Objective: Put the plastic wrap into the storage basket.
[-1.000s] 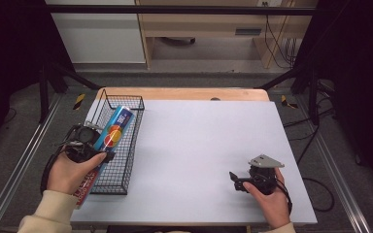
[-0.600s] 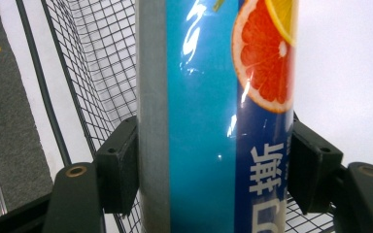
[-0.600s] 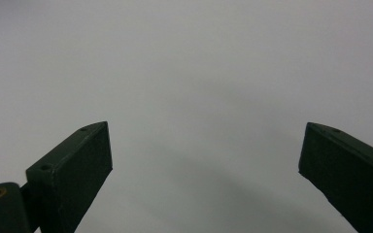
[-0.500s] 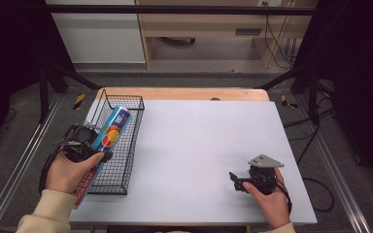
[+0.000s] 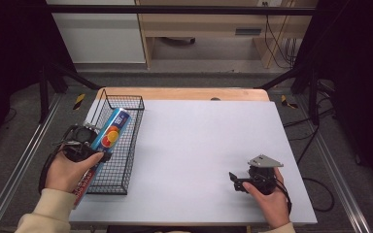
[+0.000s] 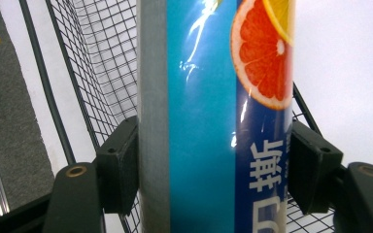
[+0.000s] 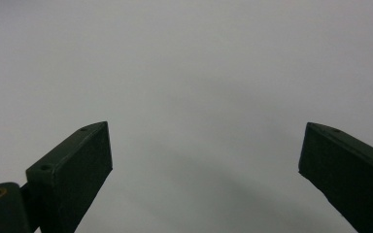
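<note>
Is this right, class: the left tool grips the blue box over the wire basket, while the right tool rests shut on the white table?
Not quite. The right tool stands open, as the right gripper view shows; it holds nothing. The left tool does grip the blue box over the wire basket.

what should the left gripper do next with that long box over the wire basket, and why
Probably lower it into the wire basket and only then open. The left gripper is clamped across the long box, which slants above the basket's rim rather than lying inside. The right gripper rests open on the table, holding nothing.
</note>
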